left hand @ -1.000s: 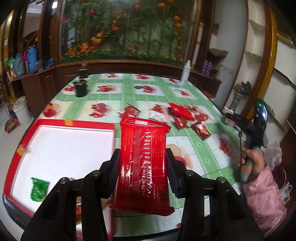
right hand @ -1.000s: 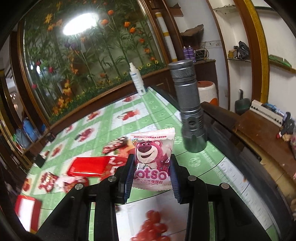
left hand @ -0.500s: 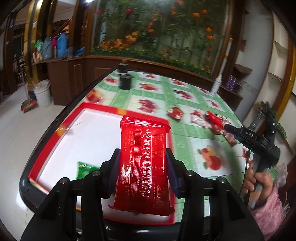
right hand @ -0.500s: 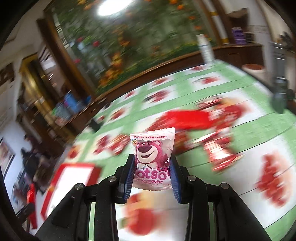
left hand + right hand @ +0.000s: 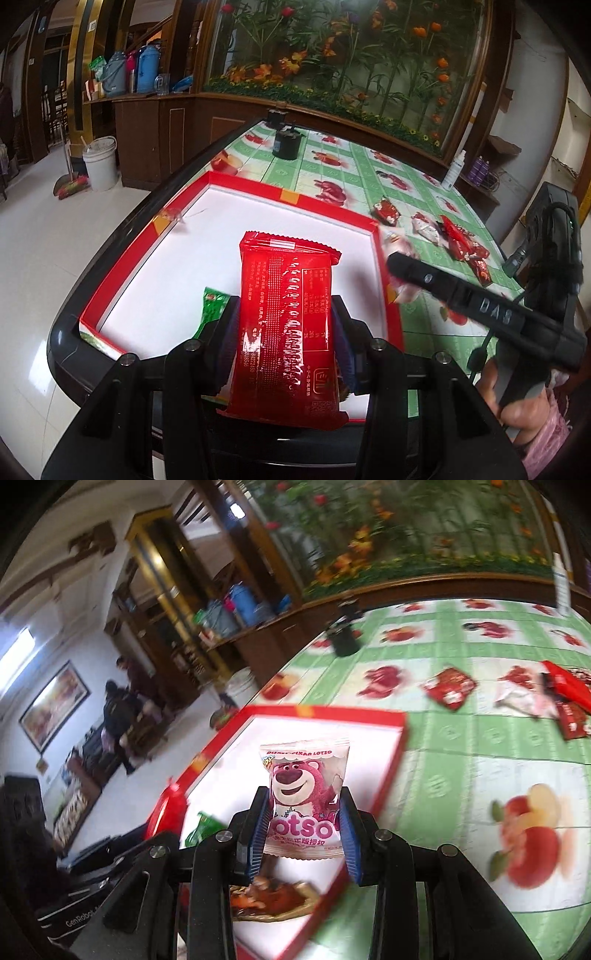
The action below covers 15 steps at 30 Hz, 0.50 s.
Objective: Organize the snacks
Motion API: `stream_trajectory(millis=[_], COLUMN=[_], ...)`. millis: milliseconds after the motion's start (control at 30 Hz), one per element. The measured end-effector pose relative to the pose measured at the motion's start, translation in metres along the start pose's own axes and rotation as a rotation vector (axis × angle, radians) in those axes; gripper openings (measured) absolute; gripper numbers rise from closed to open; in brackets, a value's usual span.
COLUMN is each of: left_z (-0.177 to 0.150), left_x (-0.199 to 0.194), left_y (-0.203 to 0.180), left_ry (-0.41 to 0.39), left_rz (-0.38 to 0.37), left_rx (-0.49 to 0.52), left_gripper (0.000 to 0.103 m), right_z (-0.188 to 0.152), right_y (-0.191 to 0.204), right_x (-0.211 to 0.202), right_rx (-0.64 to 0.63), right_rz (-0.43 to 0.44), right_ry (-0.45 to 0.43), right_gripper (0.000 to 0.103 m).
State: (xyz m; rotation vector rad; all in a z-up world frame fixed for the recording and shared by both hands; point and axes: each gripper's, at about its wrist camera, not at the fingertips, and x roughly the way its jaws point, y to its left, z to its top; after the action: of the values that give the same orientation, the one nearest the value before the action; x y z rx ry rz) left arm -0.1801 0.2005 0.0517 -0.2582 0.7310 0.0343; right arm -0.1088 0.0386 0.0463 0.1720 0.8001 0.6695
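My left gripper (image 5: 282,328) is shut on a long red snack packet (image 5: 286,325) and holds it above the white floor of the red-rimmed tray (image 5: 288,194). A green packet (image 5: 210,308) lies in the tray beside my left fingers. My right gripper (image 5: 304,819) is shut on a pink Lotso bear packet (image 5: 304,794) over the tray's right part (image 5: 332,716). The right gripper also shows in the left wrist view (image 5: 461,291), over the tray's right rim. A brown snack packet (image 5: 273,897) lies in the tray under it.
Several red and white snack packets (image 5: 439,232) lie on the green fruit-print tablecloth right of the tray, also in the right wrist view (image 5: 517,694). A black cup (image 5: 286,144) stands at the far edge, a white bottle (image 5: 454,171) at the far right. The table's edge runs along the tray's left.
Both grippers have swung left, from the loose snacks to over the tray, each still holding its packet. The right gripper has come close beside the left one.
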Motion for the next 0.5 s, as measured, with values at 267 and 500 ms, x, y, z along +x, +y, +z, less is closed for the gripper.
stream_trajectory(millis=[267, 500], left_z=[-0.002, 0.006], left_x=[0.009, 0.025], left_y=[0.012, 0.019], left_ry=[0.017, 0.04], left_rz=[0.021, 0.053], left_rx=[-0.018, -0.007], left_gripper=[0.045, 0.045], right_z=[-0.012, -0.005], right_y=[0.014, 0.03], right_x=[0.02, 0.043], right_rx=[-0.047, -0.075], right_rz=[0.01, 0.001], right_ry=[0.069, 0.096], right_gripper=[0.036, 0.036])
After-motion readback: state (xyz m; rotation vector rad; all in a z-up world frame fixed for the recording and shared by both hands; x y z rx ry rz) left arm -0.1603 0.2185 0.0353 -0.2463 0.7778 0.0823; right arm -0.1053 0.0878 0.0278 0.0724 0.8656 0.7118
